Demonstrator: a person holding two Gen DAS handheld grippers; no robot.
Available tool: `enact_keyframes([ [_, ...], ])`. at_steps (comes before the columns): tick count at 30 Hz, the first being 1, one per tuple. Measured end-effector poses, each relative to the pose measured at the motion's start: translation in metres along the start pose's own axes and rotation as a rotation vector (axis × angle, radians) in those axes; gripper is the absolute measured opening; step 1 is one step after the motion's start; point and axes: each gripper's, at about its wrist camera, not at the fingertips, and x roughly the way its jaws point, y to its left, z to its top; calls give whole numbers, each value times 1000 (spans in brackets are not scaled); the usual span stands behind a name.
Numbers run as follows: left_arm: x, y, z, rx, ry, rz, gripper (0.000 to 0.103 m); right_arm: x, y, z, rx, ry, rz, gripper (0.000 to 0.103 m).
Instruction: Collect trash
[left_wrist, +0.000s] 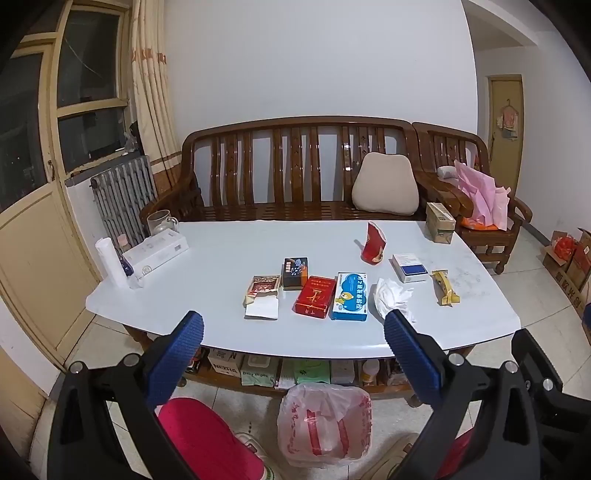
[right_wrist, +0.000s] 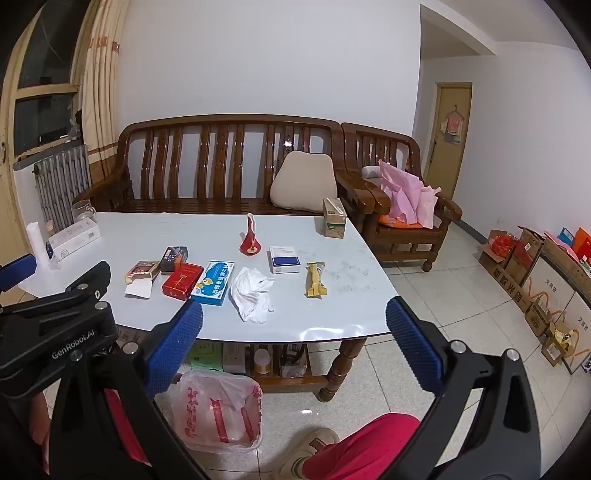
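Note:
On the white table lie a crumpled white tissue, a yellow wrapper, a torn red packet, a red box, a blue box, a dark box and an opened small carton. A plastic trash bag stands open on the floor in front of the table. My left gripper and right gripper are both open and empty, held before the table's near edge.
A white-and-blue box, a drink carton, a long white box and a glass mug also sit on the table. A wooden sofa stands behind. Cardboard boxes line the right wall.

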Motion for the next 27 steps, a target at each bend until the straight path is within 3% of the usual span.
enact_keyframes([
  [27, -3, 0, 4, -1, -6, 7, 96, 1, 0, -1, -4, -2, -3, 97],
])
